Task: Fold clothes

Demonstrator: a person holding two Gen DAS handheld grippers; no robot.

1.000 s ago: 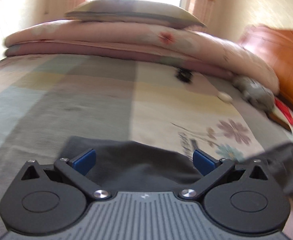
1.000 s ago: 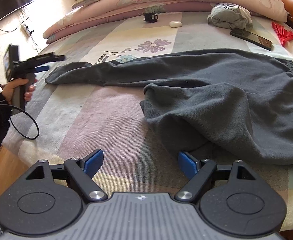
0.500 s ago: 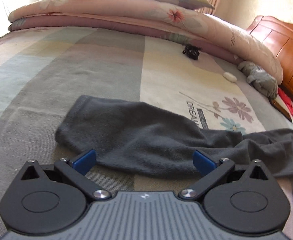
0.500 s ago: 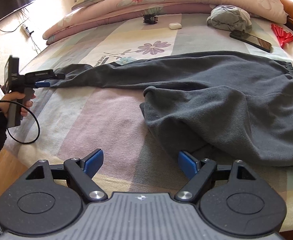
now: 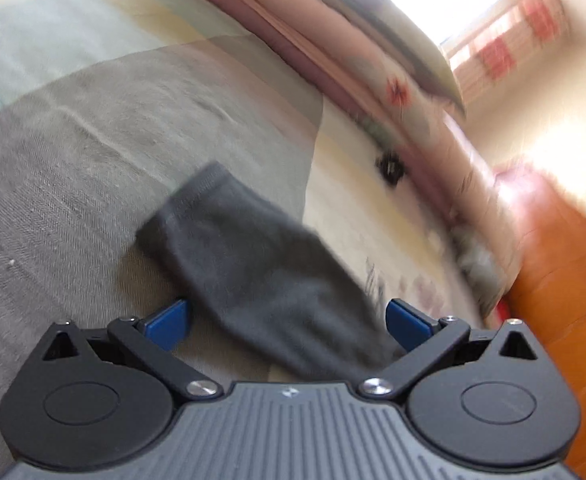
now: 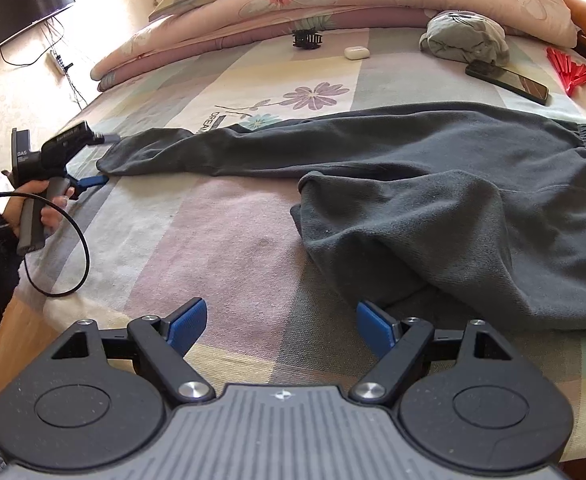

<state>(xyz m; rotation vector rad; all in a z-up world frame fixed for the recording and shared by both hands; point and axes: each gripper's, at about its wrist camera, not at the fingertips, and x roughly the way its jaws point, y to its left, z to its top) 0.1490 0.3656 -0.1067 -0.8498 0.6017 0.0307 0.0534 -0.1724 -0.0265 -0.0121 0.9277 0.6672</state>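
On the patchwork bed cover [image 6: 221, 240] the grey sweatpants [image 6: 433, 184] lie spread, one leg's cuff between my left gripper's [image 5: 287, 316] wide, unclosed jaws, my right gripper [image 6: 281, 326] gaping empty just beside the other leg.

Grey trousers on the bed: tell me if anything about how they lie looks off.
The grey trousers lie unevenly: one leg runs straight toward the left tool, while the nearer leg is bunched and doubled back in a rumpled heap. Nothing looks torn.
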